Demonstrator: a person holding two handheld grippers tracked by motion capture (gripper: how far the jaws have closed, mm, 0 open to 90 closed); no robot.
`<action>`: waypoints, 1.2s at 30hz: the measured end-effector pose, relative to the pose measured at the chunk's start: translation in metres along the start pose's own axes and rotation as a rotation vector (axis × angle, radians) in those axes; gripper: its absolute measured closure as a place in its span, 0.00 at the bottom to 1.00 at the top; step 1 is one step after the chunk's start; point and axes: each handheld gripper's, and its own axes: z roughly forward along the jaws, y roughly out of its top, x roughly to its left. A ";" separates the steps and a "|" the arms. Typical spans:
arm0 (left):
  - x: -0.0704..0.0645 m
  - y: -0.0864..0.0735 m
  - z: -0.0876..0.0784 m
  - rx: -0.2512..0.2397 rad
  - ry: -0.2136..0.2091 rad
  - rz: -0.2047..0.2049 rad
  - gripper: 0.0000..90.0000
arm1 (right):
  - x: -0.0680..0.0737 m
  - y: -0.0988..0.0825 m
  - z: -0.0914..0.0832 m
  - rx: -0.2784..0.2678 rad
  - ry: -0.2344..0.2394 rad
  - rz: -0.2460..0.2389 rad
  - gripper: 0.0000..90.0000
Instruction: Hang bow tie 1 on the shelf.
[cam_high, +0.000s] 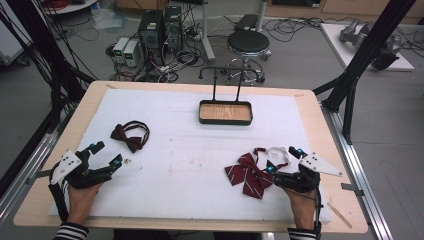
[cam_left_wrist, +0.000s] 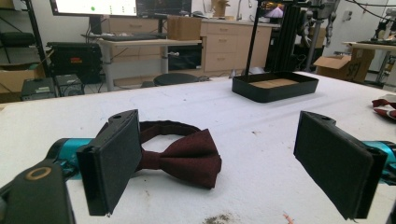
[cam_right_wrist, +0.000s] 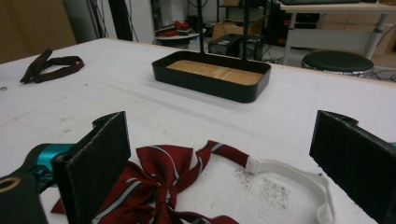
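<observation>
Striped red fabric marks the bow tie (cam_high: 248, 174), which lies on the white mat (cam_high: 200, 150) directly ahead of the right gripper (cam_high: 284, 159), its long axis running across the spread jaws. The right hand (cam_high: 300, 197) rests low, pointing forward. The left gripper (cam_high: 106, 154), jaws also spread wide and empty, faces the dark maroon bow tie (cam_high: 131, 136). The black tray (cam_high: 225, 112) sits farther back

A dark maroon bow tie (cam_left_wrist: 184, 156) — plain — and a red bow tie (cam_high: 248, 173) striped white and grey, white-strapped.
</observation>
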 end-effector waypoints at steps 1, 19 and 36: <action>0.000 0.000 0.000 0.000 0.000 0.000 0.17 | 0.002 0.004 -0.001 0.000 0.005 -0.009 0.05; 0.000 0.000 0.000 0.000 0.000 -0.002 0.17 | 0.004 0.029 0.008 0.173 0.112 0.001 0.05; 0.000 0.000 0.000 -0.001 0.000 -0.003 0.17 | 0.016 0.040 0.034 0.432 0.148 -0.104 0.07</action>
